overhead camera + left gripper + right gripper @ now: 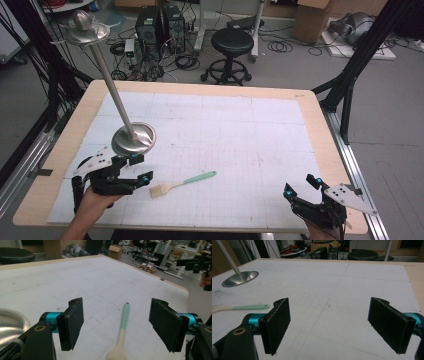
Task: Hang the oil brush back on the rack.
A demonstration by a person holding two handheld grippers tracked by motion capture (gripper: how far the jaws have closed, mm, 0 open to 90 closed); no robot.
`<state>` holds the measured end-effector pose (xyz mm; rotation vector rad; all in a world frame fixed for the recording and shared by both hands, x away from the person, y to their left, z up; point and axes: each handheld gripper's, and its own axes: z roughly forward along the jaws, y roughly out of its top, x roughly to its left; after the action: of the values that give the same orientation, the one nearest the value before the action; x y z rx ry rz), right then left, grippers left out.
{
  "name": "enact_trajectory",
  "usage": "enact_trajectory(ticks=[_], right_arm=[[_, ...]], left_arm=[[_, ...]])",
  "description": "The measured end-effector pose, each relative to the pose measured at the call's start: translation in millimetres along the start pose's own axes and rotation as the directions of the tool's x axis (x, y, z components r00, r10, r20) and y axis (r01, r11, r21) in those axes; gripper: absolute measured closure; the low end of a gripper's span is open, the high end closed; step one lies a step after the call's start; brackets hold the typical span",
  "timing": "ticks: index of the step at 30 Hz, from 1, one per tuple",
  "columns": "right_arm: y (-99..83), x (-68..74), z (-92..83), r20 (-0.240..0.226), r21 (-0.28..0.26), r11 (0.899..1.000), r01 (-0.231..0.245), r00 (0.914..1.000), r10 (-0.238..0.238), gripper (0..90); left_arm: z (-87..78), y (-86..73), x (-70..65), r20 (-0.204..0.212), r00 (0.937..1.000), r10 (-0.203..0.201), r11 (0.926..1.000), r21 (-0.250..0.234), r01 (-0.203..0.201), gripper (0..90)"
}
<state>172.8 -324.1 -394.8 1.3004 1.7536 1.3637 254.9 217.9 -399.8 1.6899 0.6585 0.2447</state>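
A small brush [182,183] with a mint-green handle and pale bristle head lies on the white mat [225,130], near the front left. My left gripper [140,170] rests just left of the brush head, jaws wide apart and empty; in the left gripper view the brush [122,330] lies on the mat between and beyond the jaws. My right gripper [301,186] hovers at the front right corner, open with nothing in it. In the right gripper view the brush handle [249,307] shows far left.
A metal stand with a round base [133,138] and a tilted pole [112,90] topped by a dish [85,31] stands just behind my left gripper; its base [240,278] appears in the right gripper view. A black stool [232,42] and cables sit beyond the table.
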Motion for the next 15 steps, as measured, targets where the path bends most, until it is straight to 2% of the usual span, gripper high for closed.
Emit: enact_trajectory(ticks=[2,3,4,5,6,7,9,10,11,12,13,15], right_arm=[[0.1,-0.5,-0.3,0.003,-0.003,1.0,0.002,1.0,-0.002,16.9],[0.1,-0.5,-0.3,0.003,-0.003,1.0,0.002,1.0,-0.002,16.9],[0.1,-0.8,-0.5,0.001,-0.003,1.0,0.003,1.0,-0.003,16.9],[0.1,-0.8,-0.5,0.001,-0.003,1.0,0.003,1.0,-0.003,16.9],[0.0,-0.8,-0.7,0.002,0.0,1.0,0.004,1.0,-0.004,16.9],[0.0,-0.8,-0.7,0.002,0.0,1.0,0.004,1.0,-0.004,16.9],[0.2,-0.5,-1.4,0.001,0.002,1.0,0.004,1.0,-0.004,16.9],[0.2,-1.2,-1.6,-0.002,0.001,1.0,0.008,1.0,-0.008,16.9],[0.2,-1.2,-1.6,-0.002,0.001,1.0,0.008,1.0,-0.008,16.9],[-0.3,-1.5,-1.5,0.001,0.003,1.0,0.001,1.0,-0.001,16.9],[-0.3,-1.5,-1.5,0.001,0.003,1.0,0.001,1.0,-0.001,16.9],[-0.3,-2.1,-1.6,0.002,0.004,1.0,0.008,1.0,-0.008,16.9]], left_arm=[[16.7,6.7,-4.1,0.039,0.9988,0.029,0.9993,0.023,-0.03,29.7],[16.7,6.7,-4.1,0.039,0.9988,0.029,0.9993,0.023,-0.03,31.2],[27.9,10.4,-7.4,0.058,0.9968,0.055,0.9968,0.055,-0.058,31.4],[27.9,10.4,-7.4,0.058,0.9968,0.055,0.9968,0.055,-0.058,31.4],[38.2,12.8,-10.4,0.079,0.9944,0.07,0.9936,0.083,-0.077,31.5],[38.2,12.8,-10.4,0.079,0.9944,0.07,0.9936,0.083,-0.077,31.6],[47.4,14.3,-11.7,0.098,0.9925,0.073,0.9897,0.116,-0.084,31.7],[55.5,14.6,-12.3,0.117,0.9904,0.074,0.9838,0.154,-0.092,33.6],[55.5,14.6,-12.3,0.117,0.9904,0.074,0.9838,0.154,-0.092,34.2],[63.2,13.6,-13.1,0.136,0.9869,0.087,0.9728,0.202,-0.113,35.4],[63.2,13.6,-13.1,0.136,0.9869,0.087,0.9728,0.202,-0.113,36.2],[71.4,11.4,-14.2,0.153,0.9841,0.09,0.9585,0.255,-0.127,36.2]])
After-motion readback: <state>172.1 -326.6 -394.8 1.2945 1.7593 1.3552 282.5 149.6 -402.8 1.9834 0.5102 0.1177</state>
